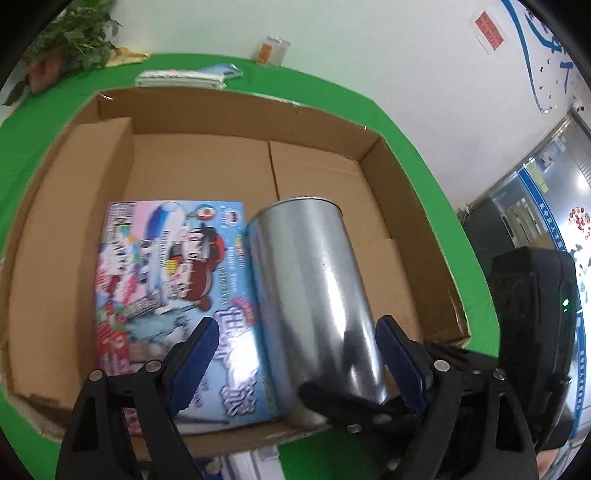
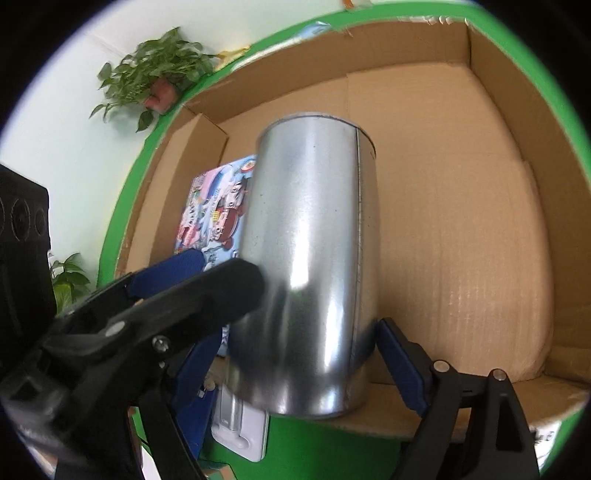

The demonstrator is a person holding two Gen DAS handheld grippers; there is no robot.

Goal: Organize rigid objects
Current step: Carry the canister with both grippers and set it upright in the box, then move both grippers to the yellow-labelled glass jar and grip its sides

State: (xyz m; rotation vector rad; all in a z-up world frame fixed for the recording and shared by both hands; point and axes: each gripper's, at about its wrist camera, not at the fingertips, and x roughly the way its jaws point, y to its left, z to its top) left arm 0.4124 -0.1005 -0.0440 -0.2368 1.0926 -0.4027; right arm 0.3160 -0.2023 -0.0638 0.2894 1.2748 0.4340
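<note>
R gripper (image 2: 295,354) pinched the can (image 2: 310,258) low, over the box's (image 1: 406,206) near edge beside the book (image 1: 166,295). L gripper (image 1: 295,354) was spread, w/ one pad touching the can. I'd have lowered it slowly, base flat, before releasing.

We seem to be in an office: white wall with blue lettering (image 1: 532,55), a red notice (image 1: 489,30), potted plants (image 1: 70,40), and a green-covered desk (image 1: 332,96).
</note>
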